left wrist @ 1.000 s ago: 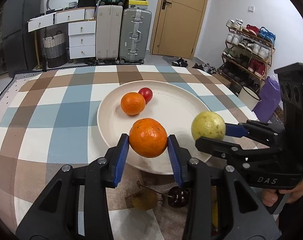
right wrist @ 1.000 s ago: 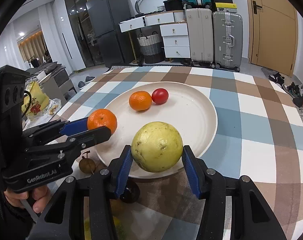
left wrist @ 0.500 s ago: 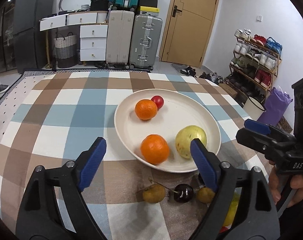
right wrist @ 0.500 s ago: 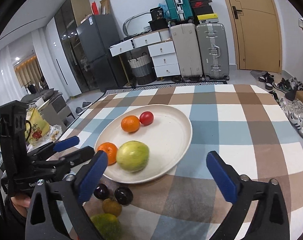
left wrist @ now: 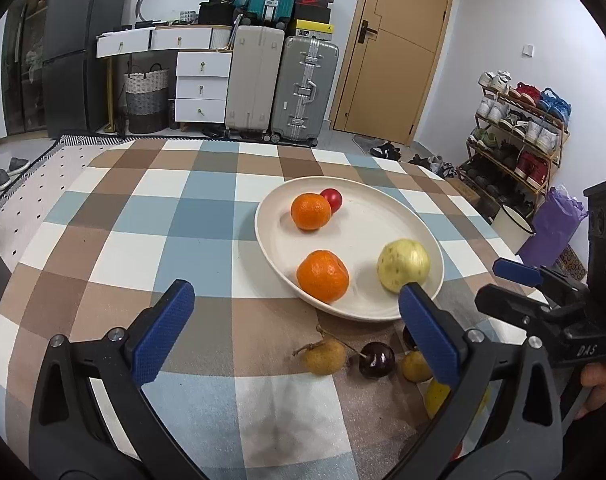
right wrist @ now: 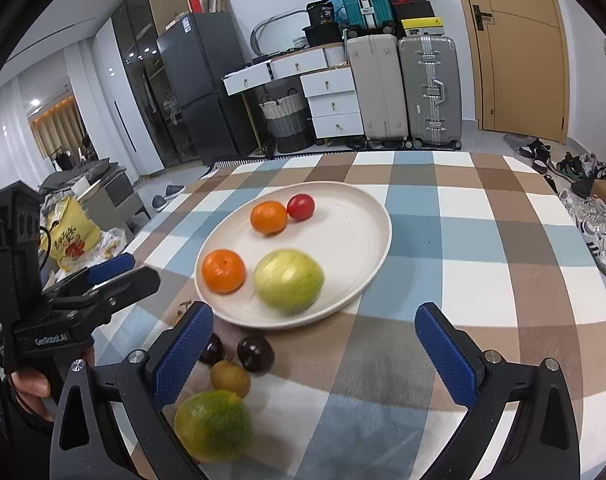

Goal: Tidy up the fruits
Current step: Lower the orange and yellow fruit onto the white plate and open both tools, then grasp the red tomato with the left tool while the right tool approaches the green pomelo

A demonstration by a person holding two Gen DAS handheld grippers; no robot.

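Both claws hang with jaws spread wide and nothing between them — the left gripper [left wrist: 295, 328] and the right gripper [right wrist: 315, 344], each short of the near rim of the plate [right wrist: 377, 216]. On the plate sit two oranges [right wrist: 224, 271] [right wrist: 269, 217], a small red fruit [right wrist: 301, 207] and a pale green fruit [right wrist: 289, 281] close to the near rim. Off the plate on the checked cloth [right wrist: 483, 248] lie two dark cherries [right wrist: 256, 354], a small brown fruit [right wrist: 230, 378] and a green-orange fruit [right wrist: 213, 424] — bare cloth stretches wide to the right.
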